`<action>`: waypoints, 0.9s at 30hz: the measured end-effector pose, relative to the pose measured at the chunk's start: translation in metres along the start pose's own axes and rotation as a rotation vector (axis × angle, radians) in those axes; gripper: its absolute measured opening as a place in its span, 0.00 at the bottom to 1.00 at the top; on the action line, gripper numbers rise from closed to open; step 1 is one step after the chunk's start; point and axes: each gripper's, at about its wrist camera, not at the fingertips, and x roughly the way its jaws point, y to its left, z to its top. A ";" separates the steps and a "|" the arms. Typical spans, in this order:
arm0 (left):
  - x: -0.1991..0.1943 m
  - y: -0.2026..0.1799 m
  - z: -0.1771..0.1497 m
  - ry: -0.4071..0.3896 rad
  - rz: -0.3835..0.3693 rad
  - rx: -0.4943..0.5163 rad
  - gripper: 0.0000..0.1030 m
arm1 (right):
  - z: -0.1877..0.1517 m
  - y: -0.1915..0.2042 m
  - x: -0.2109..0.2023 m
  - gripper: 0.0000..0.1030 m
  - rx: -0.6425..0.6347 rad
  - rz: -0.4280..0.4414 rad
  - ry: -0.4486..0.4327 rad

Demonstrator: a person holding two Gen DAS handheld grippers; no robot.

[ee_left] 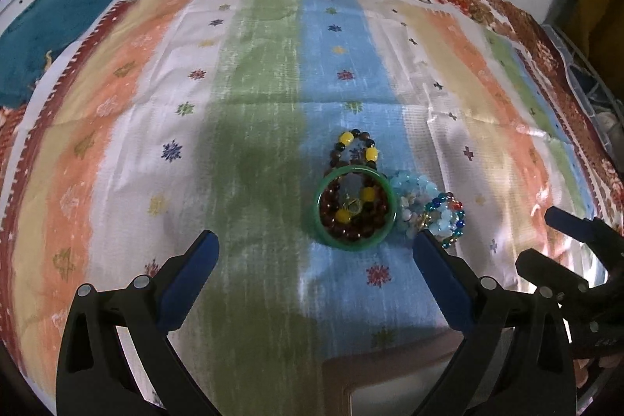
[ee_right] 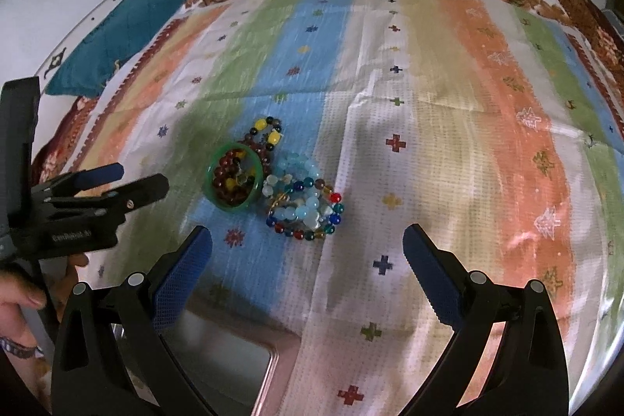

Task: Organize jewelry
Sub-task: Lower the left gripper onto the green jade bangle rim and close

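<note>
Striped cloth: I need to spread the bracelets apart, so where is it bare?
The striped cloth is bare right of the multicolour bead bracelets and left of the green bangle. Crowded at the centre, where the pieces touch and overlap.

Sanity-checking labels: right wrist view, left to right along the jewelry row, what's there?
Left gripper → green bangle with brown beads inside → light blue bead bracelets → multicolor glass bead bracelet, all on the striped cloth. The yellow-and-brown bead bracelet overlaps the bangle's far side, so it's left out.
</note>
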 end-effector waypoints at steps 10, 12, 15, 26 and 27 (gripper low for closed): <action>0.028 -0.001 0.005 0.049 -0.001 0.017 0.81 | 0.006 -0.006 0.019 0.96 0.004 0.004 0.032; 0.029 0.001 0.005 0.050 -0.012 0.010 0.80 | 0.007 -0.008 0.023 0.96 0.015 0.000 0.046; 0.034 0.006 0.004 0.062 -0.034 -0.009 0.77 | 0.008 -0.010 0.029 0.87 0.022 0.003 0.059; 0.050 0.005 0.009 0.086 -0.032 0.014 0.61 | 0.013 -0.012 0.047 0.74 0.017 0.003 0.093; 0.051 0.005 0.010 0.090 -0.033 0.015 0.58 | 0.013 -0.013 0.048 0.73 0.017 0.002 0.095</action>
